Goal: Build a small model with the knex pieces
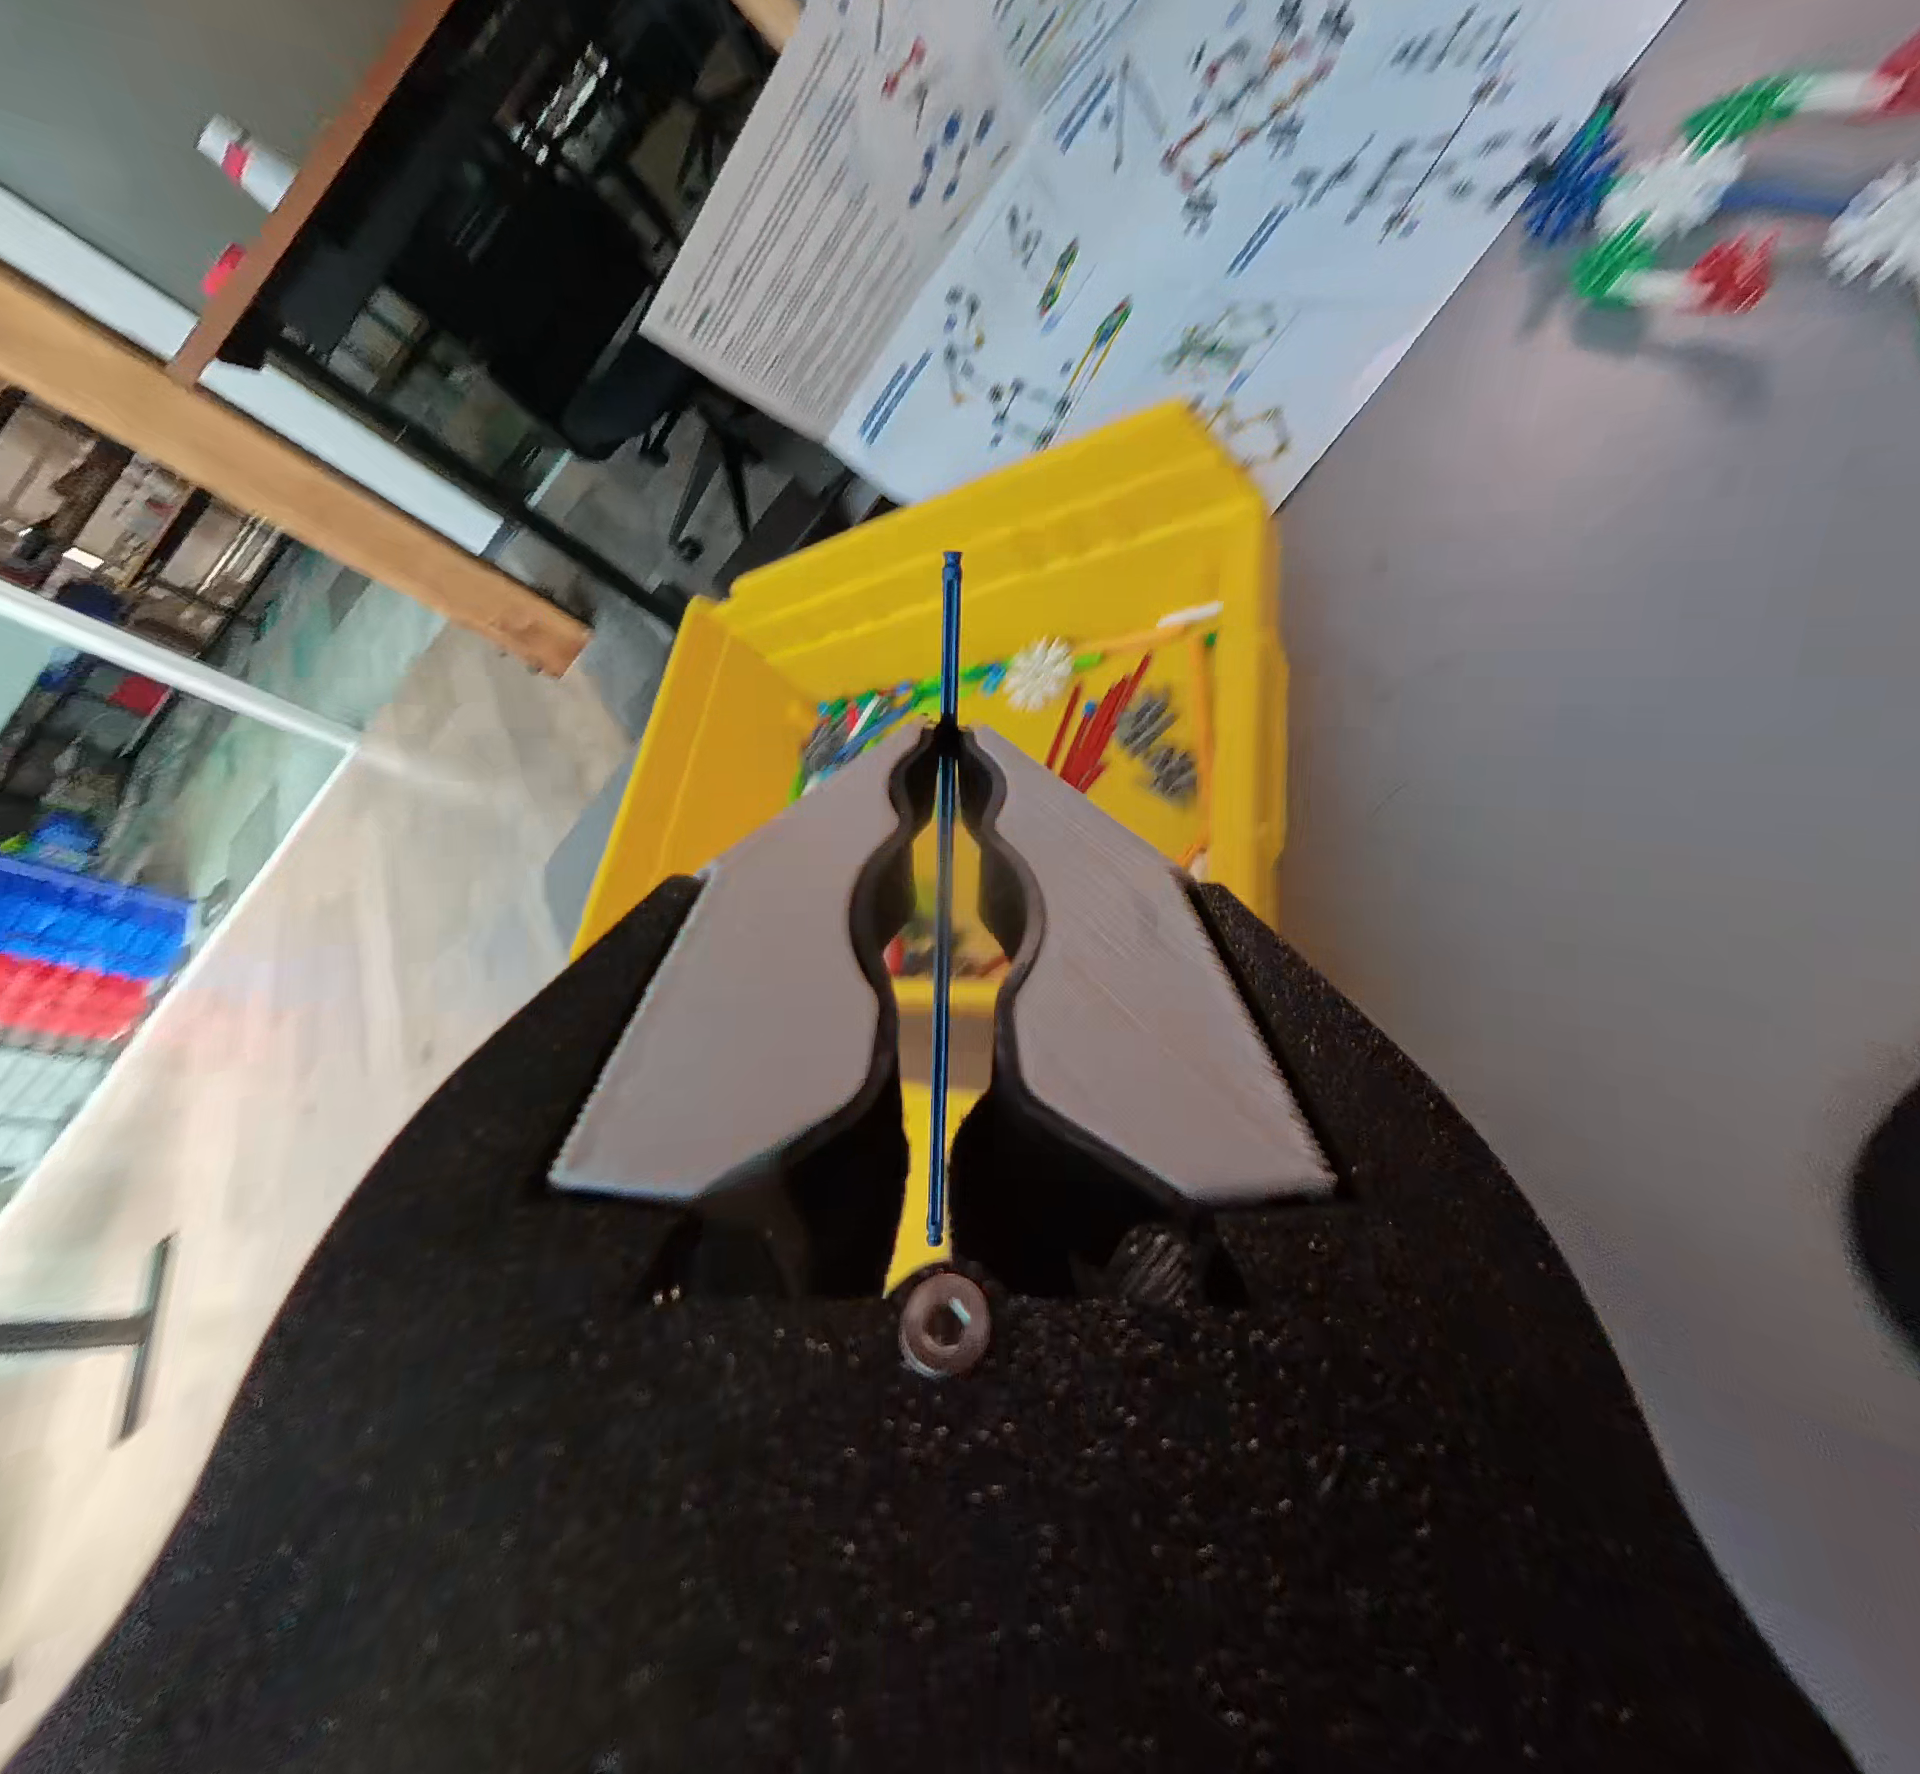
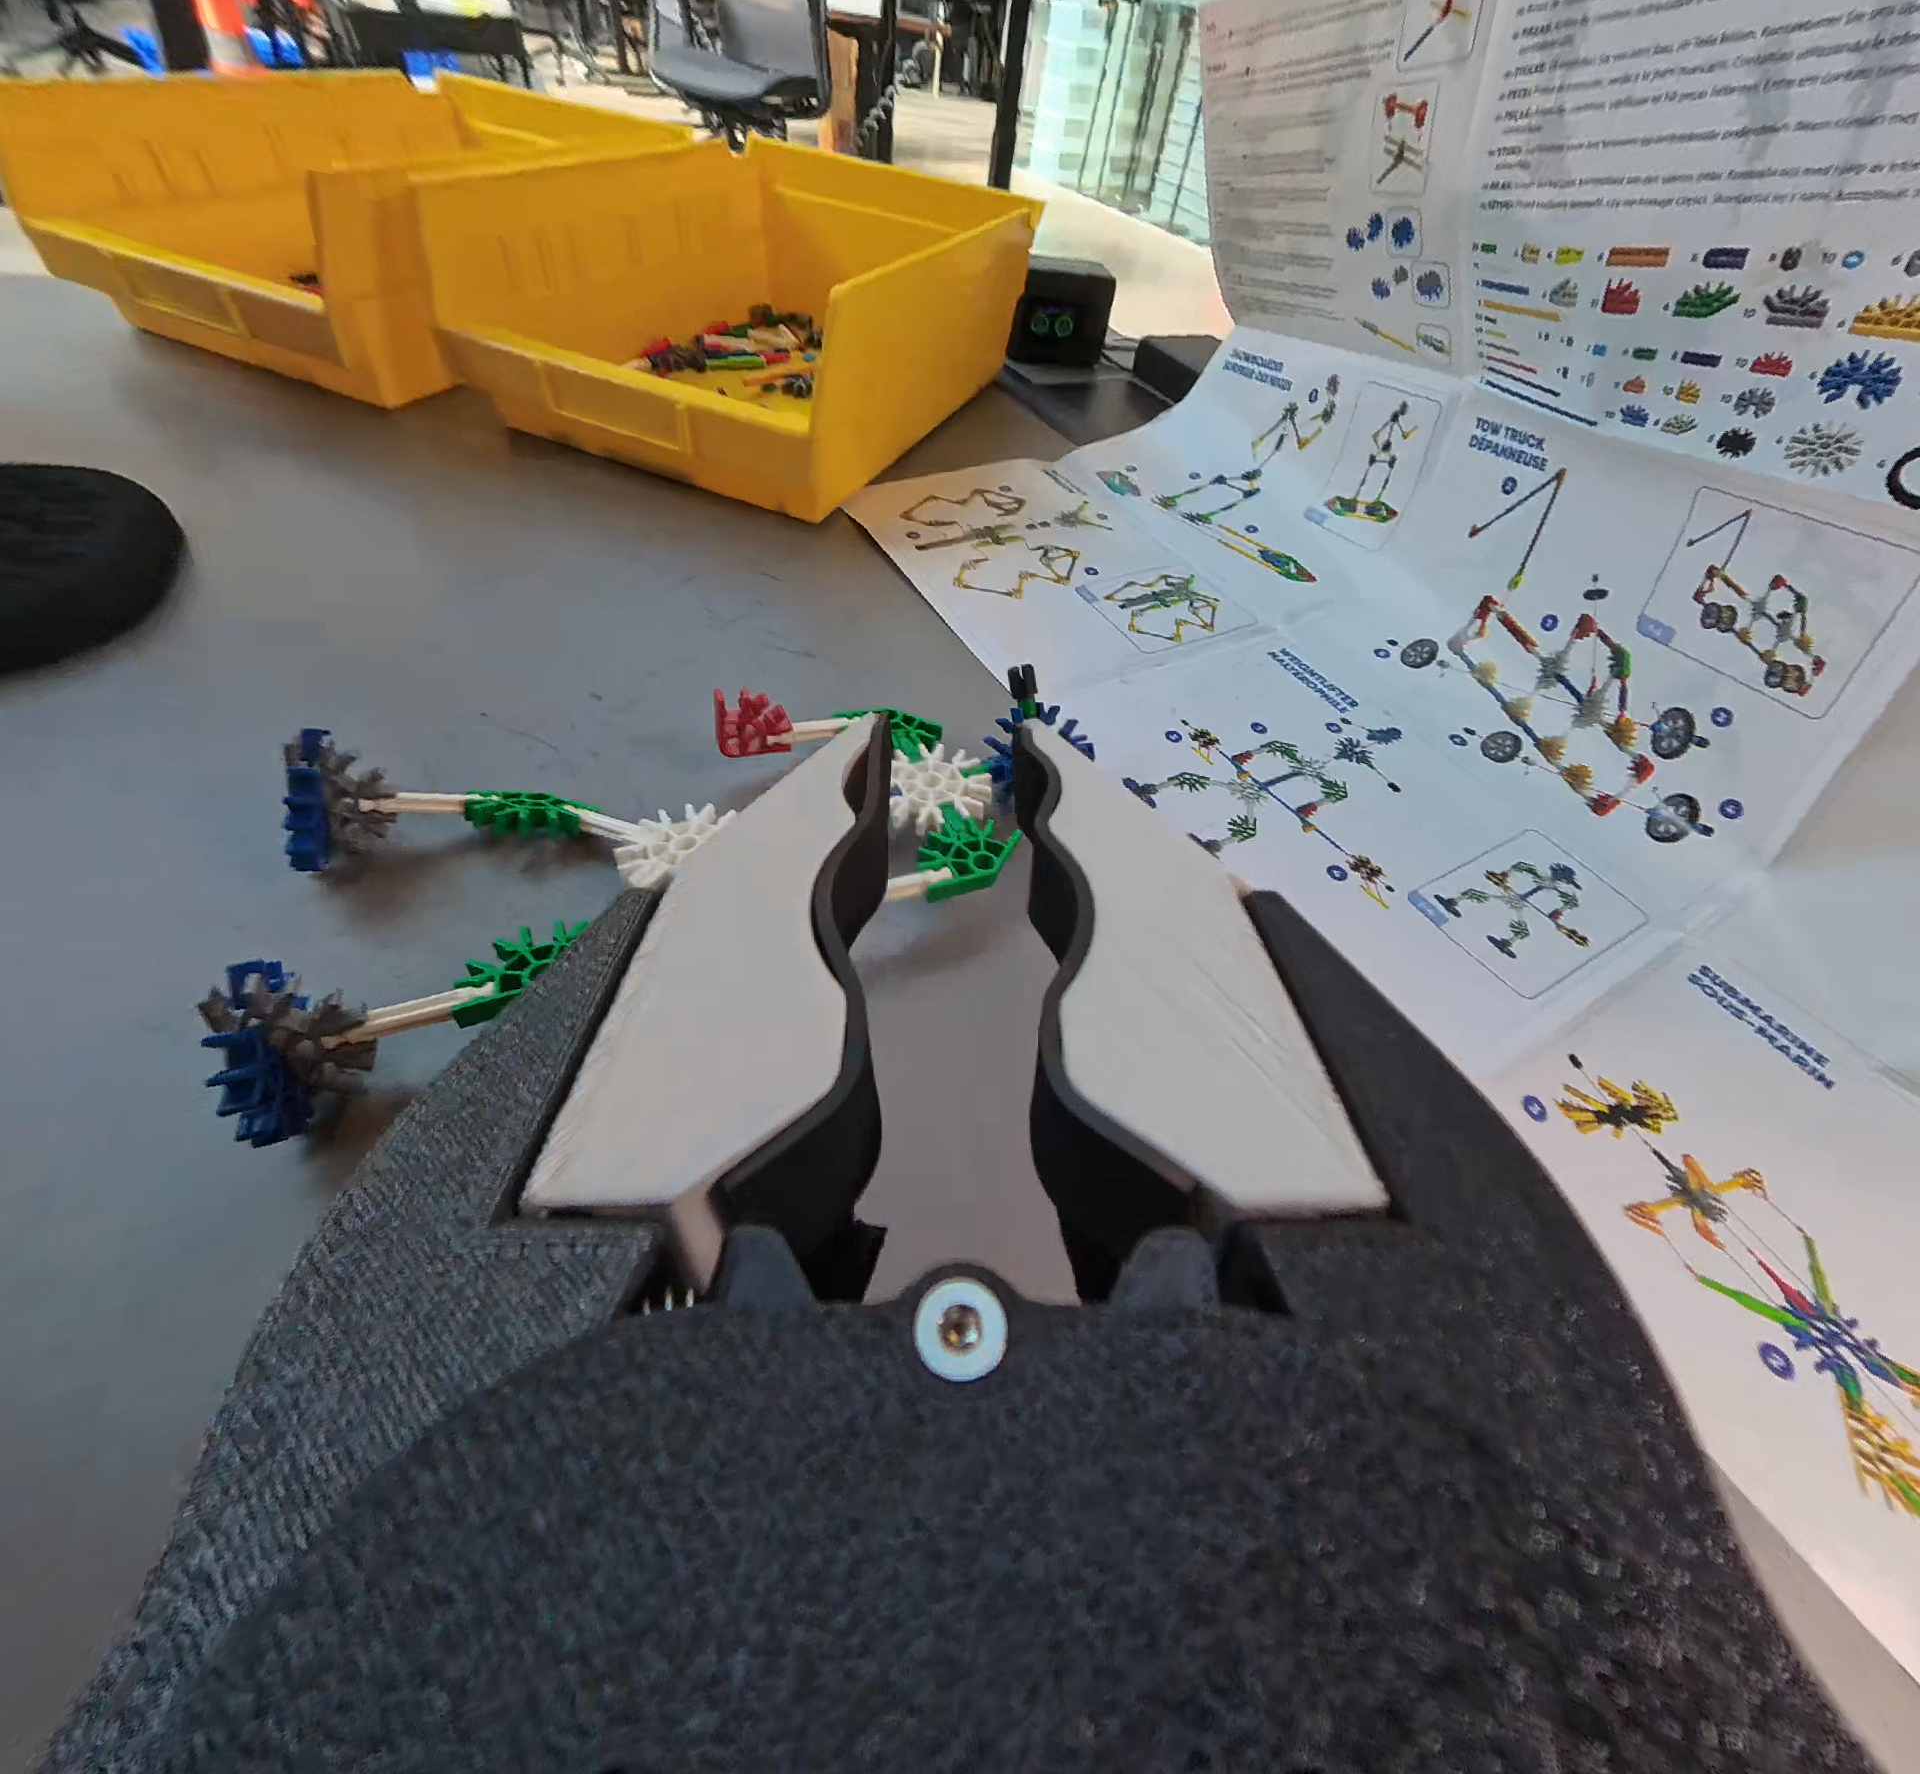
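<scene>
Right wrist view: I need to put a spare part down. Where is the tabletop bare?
Bare grey table lies between the yellow bins and the toy model. It is crowded around the right gripper, over the model, and the instruction sheet covers the right side.

My left wrist view is bright but smeared: the instruction sheet (image 1: 1091,166) and the toy model (image 1: 1704,197) streak with motion blur, while the fingers (image 1: 790,976) stay sharp. My right wrist view is crisper, daylit and even, with soft shadows under the model on the grey tabletop (image 2: 436,602). Both views bow at the edges from the wide lens.
</scene>
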